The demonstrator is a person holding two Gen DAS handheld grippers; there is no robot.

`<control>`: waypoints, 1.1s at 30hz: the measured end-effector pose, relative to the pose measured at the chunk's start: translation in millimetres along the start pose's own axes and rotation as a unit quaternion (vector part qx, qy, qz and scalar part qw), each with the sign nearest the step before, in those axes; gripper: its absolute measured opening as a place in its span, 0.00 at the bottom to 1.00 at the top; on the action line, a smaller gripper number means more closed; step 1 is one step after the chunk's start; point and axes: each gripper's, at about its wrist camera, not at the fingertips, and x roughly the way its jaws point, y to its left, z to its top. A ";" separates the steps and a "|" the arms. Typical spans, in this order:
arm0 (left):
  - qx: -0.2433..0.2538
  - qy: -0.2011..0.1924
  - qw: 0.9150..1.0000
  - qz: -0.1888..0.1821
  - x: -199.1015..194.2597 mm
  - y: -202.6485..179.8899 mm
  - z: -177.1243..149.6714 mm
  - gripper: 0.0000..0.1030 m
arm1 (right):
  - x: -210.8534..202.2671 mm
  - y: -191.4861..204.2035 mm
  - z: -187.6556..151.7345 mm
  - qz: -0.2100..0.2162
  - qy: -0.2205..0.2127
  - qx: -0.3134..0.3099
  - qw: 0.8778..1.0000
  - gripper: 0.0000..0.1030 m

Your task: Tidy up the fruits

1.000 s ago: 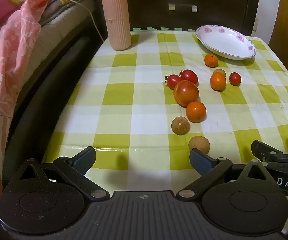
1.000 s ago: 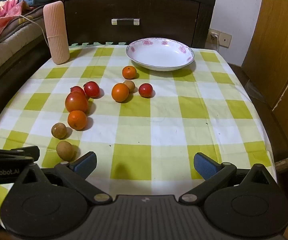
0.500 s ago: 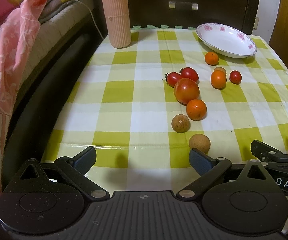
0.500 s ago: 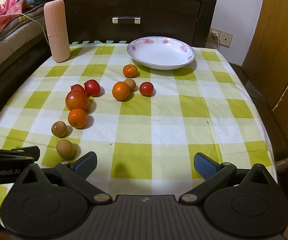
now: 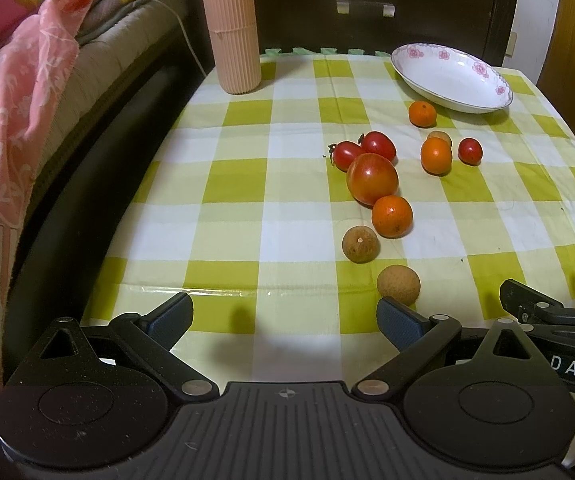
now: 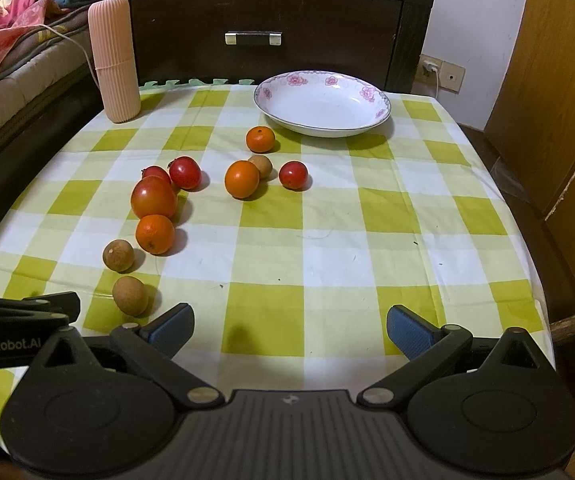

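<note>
Left gripper point(image 5: 283, 316) and right gripper point(image 6: 289, 330), both spread wide and empty, over the near edge of the yellow-checked tablecloth point(image 6: 327, 248). Round brown longan point(image 5: 398, 285) lies just beyond the left gripper's right fingertip; white floral-rimmed bowl point(image 6: 322, 103) far behind.

Both open tongs, left point(image 5: 283, 318) and right point(image 6: 289, 330), slightly nearer the fruit.

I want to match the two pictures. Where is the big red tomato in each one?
Left wrist view: big tomato right of centre, just behind an orange.
Right wrist view: big tomato left of centre, behind that orange.
Shared landmark: the white flowered bowl at the back.
</note>
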 end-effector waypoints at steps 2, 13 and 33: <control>0.000 0.000 1.000 0.000 -0.1 -0.2 -0.7 0.97 | 0.0 -0.2 -0.2 0.000 0.000 0.000 1.000 0.99; 0.001 0.002 1.000 0.000 0.1 -0.2 -0.8 0.96 | 1.1 1.8 -3.3 0.001 0.000 -0.002 1.000 0.99; 0.002 0.007 1.000 0.000 -0.1 -0.2 0.8 0.94 | 0.2 3.0 -1.4 0.003 0.003 -0.008 1.000 0.99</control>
